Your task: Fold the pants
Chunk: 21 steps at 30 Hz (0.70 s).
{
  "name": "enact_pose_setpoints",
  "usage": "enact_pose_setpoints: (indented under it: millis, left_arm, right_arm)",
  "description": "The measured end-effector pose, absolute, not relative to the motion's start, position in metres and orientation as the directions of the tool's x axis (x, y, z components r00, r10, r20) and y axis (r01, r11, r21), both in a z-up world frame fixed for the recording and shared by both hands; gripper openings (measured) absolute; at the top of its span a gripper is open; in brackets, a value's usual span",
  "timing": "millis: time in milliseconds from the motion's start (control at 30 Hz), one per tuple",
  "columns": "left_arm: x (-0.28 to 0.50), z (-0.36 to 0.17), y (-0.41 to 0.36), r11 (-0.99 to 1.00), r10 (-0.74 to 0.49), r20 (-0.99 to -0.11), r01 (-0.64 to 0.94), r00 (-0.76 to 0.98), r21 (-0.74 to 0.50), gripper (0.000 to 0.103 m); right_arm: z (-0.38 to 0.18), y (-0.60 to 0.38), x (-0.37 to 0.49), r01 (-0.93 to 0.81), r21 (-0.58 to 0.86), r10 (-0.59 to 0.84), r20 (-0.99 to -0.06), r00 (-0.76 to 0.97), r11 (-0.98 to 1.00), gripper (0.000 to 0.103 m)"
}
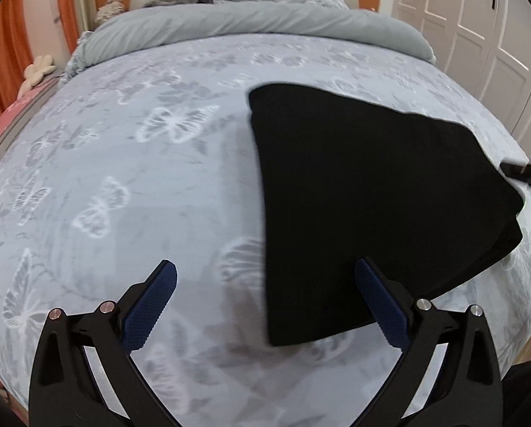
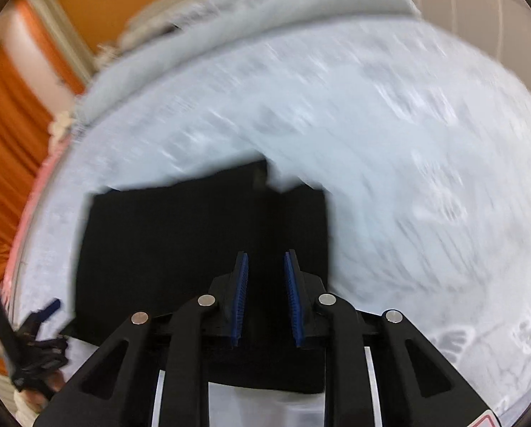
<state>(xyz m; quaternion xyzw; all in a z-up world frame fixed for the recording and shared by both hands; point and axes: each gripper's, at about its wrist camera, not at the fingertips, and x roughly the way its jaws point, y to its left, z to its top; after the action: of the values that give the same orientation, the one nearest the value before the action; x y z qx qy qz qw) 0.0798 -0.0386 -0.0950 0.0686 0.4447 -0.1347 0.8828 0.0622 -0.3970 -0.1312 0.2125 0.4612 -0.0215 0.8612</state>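
step: final fold judged done, pants [image 1: 372, 195] lay stacked | left gripper [image 1: 265, 299] spread wide, nothing held | right gripper [image 2: 265, 295] parted narrowly, nothing pinched | next: smoothing judged needed

Both the left gripper [image 1: 265, 295] and right gripper [image 2: 265, 295] had black frames, ridged blue finger pads [image 1: 151, 309] and silver pivot screws [image 2: 327, 299].

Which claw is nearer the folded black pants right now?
Right. The right claw sits over the folded black pants, pads narrowly apart with black fabric showing between them. The left claw is wide open at the pants' near left edge above the butterfly-print bedsheet.
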Motion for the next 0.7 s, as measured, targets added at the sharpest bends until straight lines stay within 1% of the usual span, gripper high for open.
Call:
enact_pose_setpoints:
  millis: [67,167,200,233,300,333,433,500,533,567,600,633,700]
  left_arm:
    - [0.081,-0.096,-0.046,0.952,-0.186,-0.804,0.305,0.565,-0.005,0.098]
    - [0.082,-0.094,-0.050,0.946,-0.208,-0.799,0.323,0.564,-0.018,0.098]
    - [0.081,-0.094,-0.050,0.945,-0.213,-0.799,0.327,0.563,-0.022,0.098]
    - [0.081,-0.095,-0.050,0.944,-0.217,-0.799,0.330,0.561,-0.025,0.098]
    - [0.081,-0.096,-0.048,0.943,-0.226,-0.801,0.329,0.554,-0.038,0.098]
    - [0.082,-0.096,-0.048,0.943,-0.230,-0.802,0.328,0.551,-0.045,0.098]
    - [0.083,-0.095,-0.048,0.941,-0.251,-0.804,0.330,0.539,-0.072,0.098]
    - [0.083,-0.096,-0.049,0.940,-0.254,-0.805,0.333,0.536,-0.075,0.098]
    - [0.082,-0.096,-0.049,0.939,-0.253,-0.805,0.335,0.536,-0.072,0.098]
    - [0.082,-0.095,-0.049,0.938,-0.252,-0.804,0.339,0.539,-0.067,0.098]
    - [0.082,-0.094,-0.049,0.939,-0.249,-0.802,0.340,0.543,-0.061,0.098]
    - [0.082,-0.093,-0.048,0.940,-0.244,-0.799,0.338,0.550,-0.055,0.098]
    - [0.083,-0.089,-0.045,0.941,-0.248,-0.793,0.333,0.557,-0.060,0.098]
  right_arm:
    - [-0.135,-0.407,0.059,0.262,0.338,0.139,-0.812,0.566,0.904,0.023]
    - [-0.113,-0.410,0.045,0.231,0.383,0.158,-0.753,0.639,0.894,0.025]
    - [-0.107,-0.411,0.042,0.216,0.413,0.177,-0.727,0.663,0.885,0.033]
    - [-0.103,-0.413,0.041,0.204,0.434,0.193,-0.708,0.679,0.877,0.047]
    - [-0.098,-0.414,0.046,0.192,0.456,0.205,-0.685,0.700,0.869,0.063]
    - [-0.098,-0.409,0.054,0.180,0.453,0.213,-0.687,0.694,0.873,0.063]
    - [-0.107,-0.392,0.087,0.148,0.432,0.241,-0.719,0.652,0.889,0.063]
    - [-0.125,-0.383,0.110,0.168,0.398,0.221,-0.759,0.612,0.902,0.063]
    - [-0.133,-0.378,0.116,0.172,0.383,0.214,-0.775,0.595,0.908,0.047]
    - [-0.137,-0.372,0.118,0.158,0.378,0.220,-0.778,0.589,0.912,0.029]
    - [-0.137,-0.362,0.120,0.143,0.362,0.217,-0.782,0.584,0.921,0.024]
    - [-0.128,-0.355,0.117,0.131,0.331,0.191,-0.776,0.601,0.934,0.024]
    - [-0.102,-0.346,0.108,0.081,0.306,0.180,-0.733,0.656,0.949,0.023]
